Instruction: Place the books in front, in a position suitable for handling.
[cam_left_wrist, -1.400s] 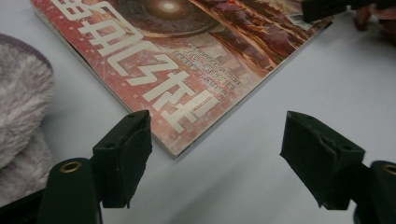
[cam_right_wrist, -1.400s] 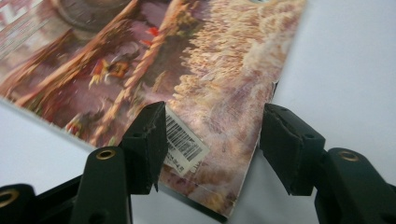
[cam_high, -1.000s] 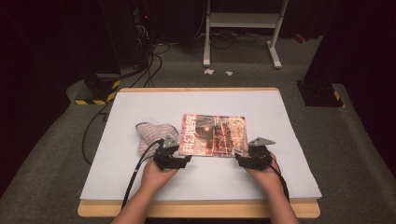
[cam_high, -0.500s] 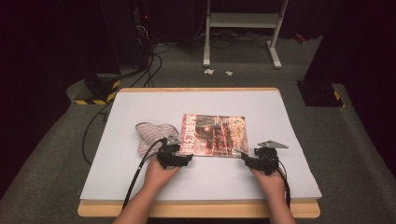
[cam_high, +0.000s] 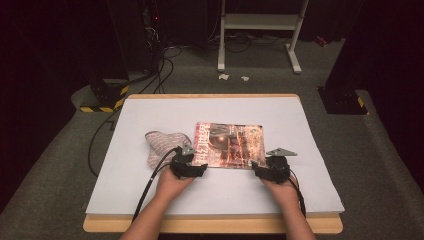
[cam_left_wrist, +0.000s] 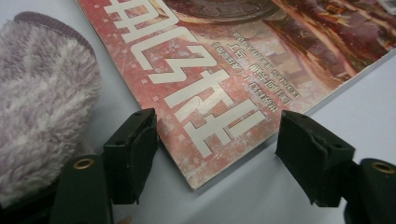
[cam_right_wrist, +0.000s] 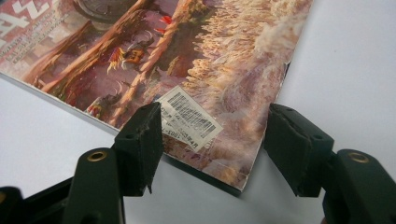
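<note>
A red-toned magazine (cam_high: 230, 145) lies flat in the middle of the white table (cam_high: 300, 125). My left gripper (cam_high: 196, 164) sits at its near left corner. In the left gripper view the magazine's corner (cam_left_wrist: 205, 140) lies between the jaws of this gripper (cam_left_wrist: 219, 158), which have just closed a little; the left one is at the spine, the right one stands apart. My right gripper (cam_high: 260, 167) straddles the near right corner. There the barcode-sticker corner of the magazine (cam_right_wrist: 210, 135) lies between the closing jaws of the right gripper (cam_right_wrist: 219, 149), with gaps on both sides.
A fluffy pale purple cloth (cam_high: 160, 145) lies just left of the magazine, close to my left gripper, and fills the left edge of the left gripper view as the cloth (cam_left_wrist: 42, 102). A white rack (cam_high: 260, 30) and cables stand on the floor beyond the table.
Both hands stay at the magazine's near corners. The right gripper shifted slightly to the right and came back.
</note>
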